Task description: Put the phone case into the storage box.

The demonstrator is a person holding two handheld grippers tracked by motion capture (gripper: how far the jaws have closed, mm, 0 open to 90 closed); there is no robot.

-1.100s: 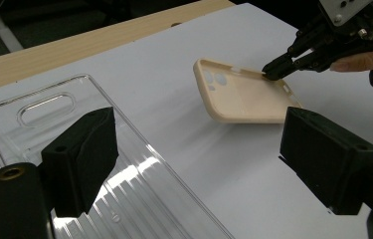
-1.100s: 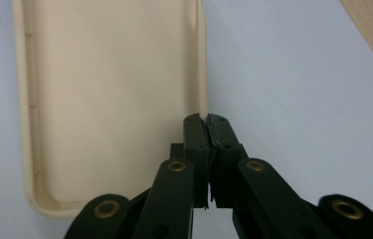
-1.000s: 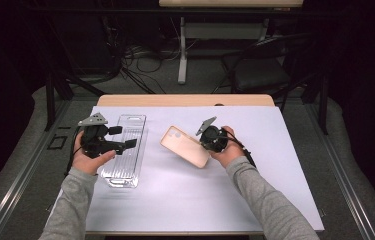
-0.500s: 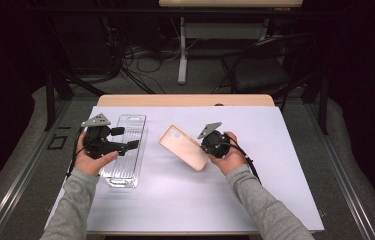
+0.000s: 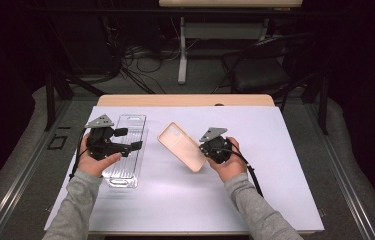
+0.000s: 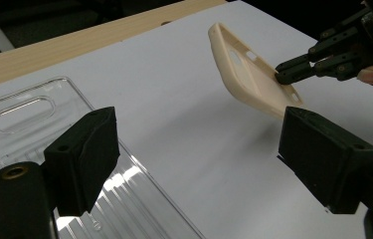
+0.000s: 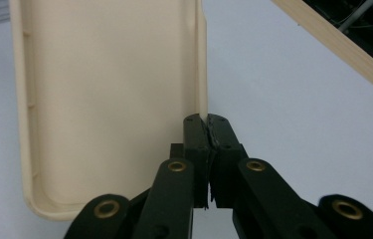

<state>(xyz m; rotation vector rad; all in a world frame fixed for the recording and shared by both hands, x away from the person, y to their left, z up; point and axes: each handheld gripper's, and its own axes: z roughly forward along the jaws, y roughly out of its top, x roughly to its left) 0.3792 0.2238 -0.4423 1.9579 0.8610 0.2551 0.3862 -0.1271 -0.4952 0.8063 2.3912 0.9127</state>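
Right gripper pinches the side wall of the cream phone case, holding it tilted clear of the white table, presumably to present it, while the left gripper waits wide and empty over the clear plastic tray.

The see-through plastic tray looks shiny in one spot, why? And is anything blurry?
In the left gripper view, room light bounces off the ribbed clear tray, making white glare near the left gripper's dark jaw. In the right gripper view, the right gripper pinching the cream phone case looks soft, being so close. The high view is dim around the table.
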